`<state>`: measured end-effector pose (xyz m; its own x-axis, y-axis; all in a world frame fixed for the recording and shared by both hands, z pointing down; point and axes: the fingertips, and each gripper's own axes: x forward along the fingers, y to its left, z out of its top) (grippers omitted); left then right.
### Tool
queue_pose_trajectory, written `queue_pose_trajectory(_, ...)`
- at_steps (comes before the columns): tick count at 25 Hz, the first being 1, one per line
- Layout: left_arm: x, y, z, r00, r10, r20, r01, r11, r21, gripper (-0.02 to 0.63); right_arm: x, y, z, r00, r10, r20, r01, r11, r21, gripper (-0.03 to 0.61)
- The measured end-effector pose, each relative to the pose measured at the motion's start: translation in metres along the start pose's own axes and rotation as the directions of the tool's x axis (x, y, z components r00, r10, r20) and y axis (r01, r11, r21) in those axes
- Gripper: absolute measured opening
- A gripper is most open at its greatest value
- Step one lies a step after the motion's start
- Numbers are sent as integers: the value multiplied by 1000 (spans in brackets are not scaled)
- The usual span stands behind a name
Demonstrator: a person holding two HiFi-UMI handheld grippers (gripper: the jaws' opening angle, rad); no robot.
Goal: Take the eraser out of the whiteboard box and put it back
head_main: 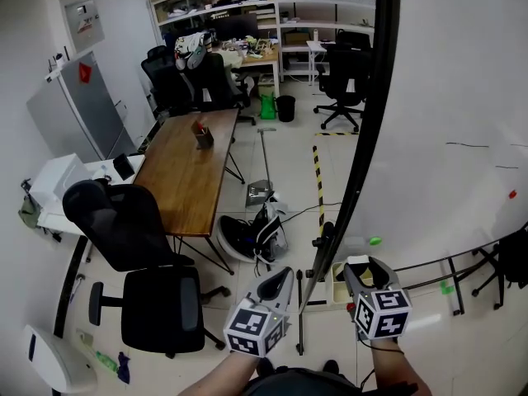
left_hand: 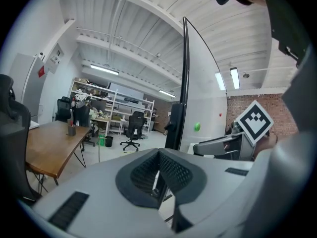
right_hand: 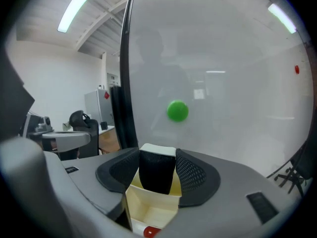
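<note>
Well, seen from over the person's head, both grippers sit near six o'clock by the lower edge of the big white whiteboard (head_main: 445,97). The left gripper (head_main: 280,277) hangs at about seven. The right gripper (head_main: 365,269), at five, noses onto the small cream open-topped box (head_main: 335,290) beside the board's black frame. A round green magnet (head_main: 375,241) sticks to the board at the right gripper's one o'clock.

The left gripper view shows its pads pressed together with nothing between them, pointing out at the room.

In the right gripper view, the jaws are clamped on the black felt eraser with a white back (right_hand: 157,168). It stands upright, its lower end dipping behind a cream wall of the box, so it seems partly inside. A red-tipped thing (right_hand: 151,230) lies lower in the box at six o'clock. To do this well, I'd squeeze evenly and move the eraser straight along the walls, untilted, so it neither snags the thin rim nor tugs the box.
</note>
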<state>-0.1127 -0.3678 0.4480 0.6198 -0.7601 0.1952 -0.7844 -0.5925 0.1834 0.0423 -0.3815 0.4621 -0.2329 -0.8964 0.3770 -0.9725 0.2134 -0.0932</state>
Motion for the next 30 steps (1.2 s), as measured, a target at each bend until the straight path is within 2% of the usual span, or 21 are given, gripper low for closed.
queue_pose_trajectory(3,-12,-13,36,997,-11,73,11,1000,10,28,-32,5,39,994,28,103,-28,1000,-6,252)
queue_pose_trajectory(6,-26,-31,73,991,-34,128,27,998,55,28,-61,11,76,978,52,200,-51,999,-10,252)
queue_pose_trajectory(12,-47,-57,116,973,-92,211,68,991,117,26,-110,23,123,943,102,318,-96,995,-36,252)
queue_pose_trajectory(18,-60,-63,121,973,-81,218,53,990,131,26,-137,26,137,927,113,356,-101,993,-53,252)
queue_pose_trajectory(24,-66,-75,114,975,-109,192,78,984,162,25,-148,28,134,927,115,356,-104,993,-50,252)
queue_pose_trajectory(30,-67,-83,109,977,-113,182,86,984,154,25,-155,27,131,926,115,360,-103,993,-52,252)
